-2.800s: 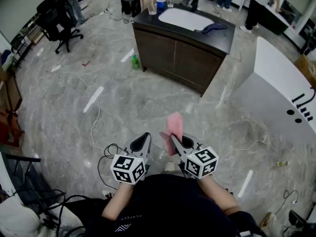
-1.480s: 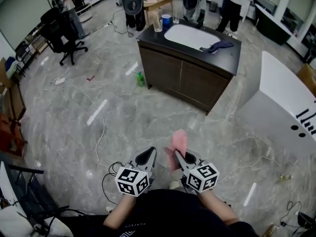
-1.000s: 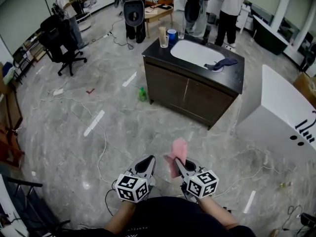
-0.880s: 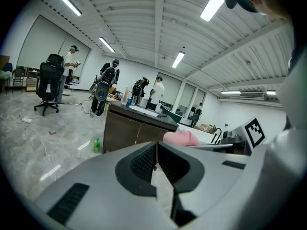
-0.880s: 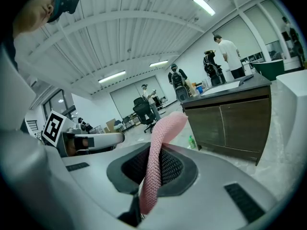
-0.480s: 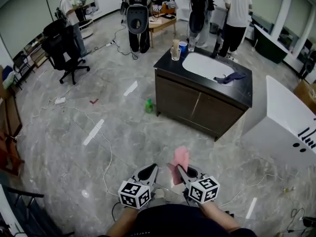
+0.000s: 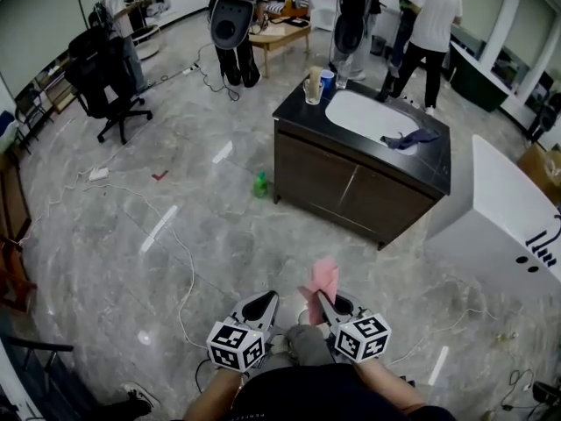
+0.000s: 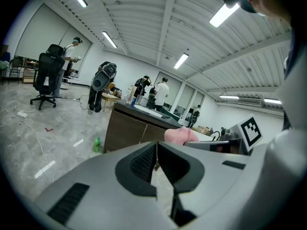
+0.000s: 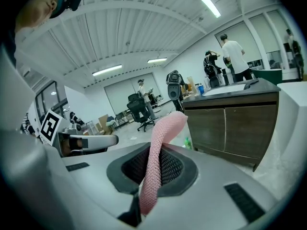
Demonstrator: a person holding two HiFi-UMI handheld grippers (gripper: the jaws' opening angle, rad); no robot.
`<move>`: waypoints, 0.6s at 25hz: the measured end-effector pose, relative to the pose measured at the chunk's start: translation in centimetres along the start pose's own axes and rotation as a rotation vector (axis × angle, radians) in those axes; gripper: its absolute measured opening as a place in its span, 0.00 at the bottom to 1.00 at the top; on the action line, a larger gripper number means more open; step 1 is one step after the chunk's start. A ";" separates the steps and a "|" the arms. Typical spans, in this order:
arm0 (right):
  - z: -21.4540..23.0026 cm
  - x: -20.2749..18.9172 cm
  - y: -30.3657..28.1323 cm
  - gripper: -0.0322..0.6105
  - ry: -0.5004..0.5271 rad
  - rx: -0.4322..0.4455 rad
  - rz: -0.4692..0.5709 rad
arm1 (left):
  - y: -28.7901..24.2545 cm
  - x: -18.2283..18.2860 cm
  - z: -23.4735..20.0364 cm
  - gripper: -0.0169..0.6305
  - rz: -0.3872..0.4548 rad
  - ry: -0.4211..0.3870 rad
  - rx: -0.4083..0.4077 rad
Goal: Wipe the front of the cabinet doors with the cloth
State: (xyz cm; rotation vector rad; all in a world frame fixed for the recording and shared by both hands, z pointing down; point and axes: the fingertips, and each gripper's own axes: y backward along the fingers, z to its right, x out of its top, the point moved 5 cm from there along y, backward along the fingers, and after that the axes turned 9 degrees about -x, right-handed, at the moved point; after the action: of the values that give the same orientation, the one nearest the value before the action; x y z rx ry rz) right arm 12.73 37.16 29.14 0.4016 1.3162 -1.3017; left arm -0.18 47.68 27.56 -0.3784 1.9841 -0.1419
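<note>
Cloth [image 7: 323, 278], pink, stands up from the right gripper [image 7: 319, 300], whose jaws are pinched on its lower part; in the right gripper view the cloth [image 9: 156, 159] rises between the two black pads and its top curls over toward the cabinet. The left gripper [image 7: 260, 304] sits just beside it, jaws pressed together with nothing between them, as the left gripper view [image 8: 156, 151] shows. Both are held low in front of the person, over the grey marble floor [image 7: 219, 235].

The cabinet [image 7: 351, 196] stands well apart from the cloth, further ahead, with its two dark brown doors [image 7: 386, 207] closed and facing the person. Its black top carries a white sink [image 7: 366, 116], a dark blue rag [image 7: 412, 137] at the sink's edge, and two cups [image 7: 319, 84] at the far left corner. A small green bottle [image 7: 260, 185] stands on the floor near the cabinet's left corner. A white unit [image 7: 500, 222] stands to the right of the cabinet. Cables [image 7: 188, 270] trail over the floor, a black office chair [image 7: 98, 67] stands to the far left, and people [image 7: 436, 20] stand behind the cabinet.
</note>
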 end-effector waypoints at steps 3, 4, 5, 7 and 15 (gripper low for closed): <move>1.4 1.2 -1.8 0.12 -0.002 0.011 0.012 | -1.4 0.8 -1.0 0.05 0.005 -0.002 0.015; 1.9 1.6 -2.4 0.12 -0.002 0.018 0.012 | -2.0 1.1 -1.3 0.05 0.006 0.002 0.021; 2.4 2.1 -2.9 0.12 -0.001 0.024 0.012 | -2.6 1.5 -1.5 0.05 0.010 0.006 0.025; 3.4 3.3 -3.9 0.12 0.006 0.035 0.017 | -4.0 2.4 -1.7 0.05 0.015 0.004 0.024; 6.9 7.1 -8.4 0.12 0.003 0.100 0.029 | -10.4 6.7 -4.1 0.05 0.017 -0.047 0.036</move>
State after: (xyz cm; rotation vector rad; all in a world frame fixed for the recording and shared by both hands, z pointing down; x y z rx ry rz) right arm 7.01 25.52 28.85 0.4910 1.2469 -1.3467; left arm -4.40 35.40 26.33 -0.3387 1.9359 -0.1561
